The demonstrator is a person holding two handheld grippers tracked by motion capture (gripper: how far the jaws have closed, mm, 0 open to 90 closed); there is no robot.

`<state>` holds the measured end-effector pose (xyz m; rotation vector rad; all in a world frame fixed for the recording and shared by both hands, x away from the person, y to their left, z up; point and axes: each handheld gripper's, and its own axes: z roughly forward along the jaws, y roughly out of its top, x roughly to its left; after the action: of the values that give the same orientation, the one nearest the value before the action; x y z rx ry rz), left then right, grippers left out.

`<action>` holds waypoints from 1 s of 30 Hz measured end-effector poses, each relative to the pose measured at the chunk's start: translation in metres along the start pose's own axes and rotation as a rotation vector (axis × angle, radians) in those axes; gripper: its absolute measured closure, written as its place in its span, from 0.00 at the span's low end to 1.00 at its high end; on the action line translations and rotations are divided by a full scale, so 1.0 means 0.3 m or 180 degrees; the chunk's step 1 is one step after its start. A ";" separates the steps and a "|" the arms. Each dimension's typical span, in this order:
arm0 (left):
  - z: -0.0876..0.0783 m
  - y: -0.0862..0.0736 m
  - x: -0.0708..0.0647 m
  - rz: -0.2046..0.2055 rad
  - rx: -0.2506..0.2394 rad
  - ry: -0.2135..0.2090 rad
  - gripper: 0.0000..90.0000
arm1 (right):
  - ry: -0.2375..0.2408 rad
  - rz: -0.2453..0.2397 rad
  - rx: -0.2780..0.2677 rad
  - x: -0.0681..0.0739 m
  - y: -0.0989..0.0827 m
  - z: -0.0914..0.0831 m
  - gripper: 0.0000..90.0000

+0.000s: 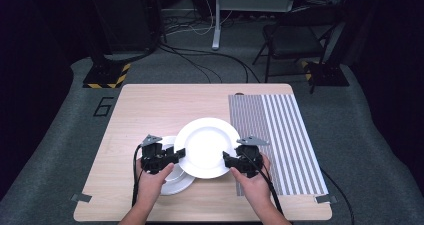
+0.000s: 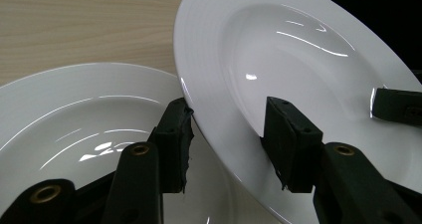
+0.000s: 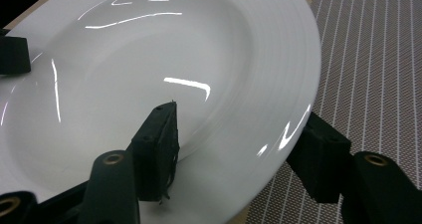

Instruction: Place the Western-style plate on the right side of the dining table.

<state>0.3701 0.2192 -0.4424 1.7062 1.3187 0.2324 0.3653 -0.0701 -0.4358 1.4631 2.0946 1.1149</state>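
High view | upper plate [image 1: 206,146] held over lower plate [image 1: 176,179] near striped mat [image 1: 280,140] | left gripper [image 1: 176,155] and right gripper [image 1: 228,160] each pinch its rim | risk: glossy rim slips, plates clash

wooden table [image 1: 150,110] with striped mat [image 1: 280,135], plate [image 1: 181,184]

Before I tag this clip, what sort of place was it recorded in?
Probably a lab or recording studio, not a home: the wooden table stands on grey carpet amid loose floor cables, a hazard-striped stand base and a folding chair, with dark surroundings.
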 end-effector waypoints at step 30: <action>0.154 0.075 -0.129 0.0134 0.0069 -0.0223 0.61 | -0.0198 0.0222 -0.0138 -0.165 -0.015 -0.090 0.45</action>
<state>0.3985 0.1618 -0.4361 1.7461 1.2392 0.1817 0.3645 -0.1265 -0.4295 1.5412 1.9791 1.1183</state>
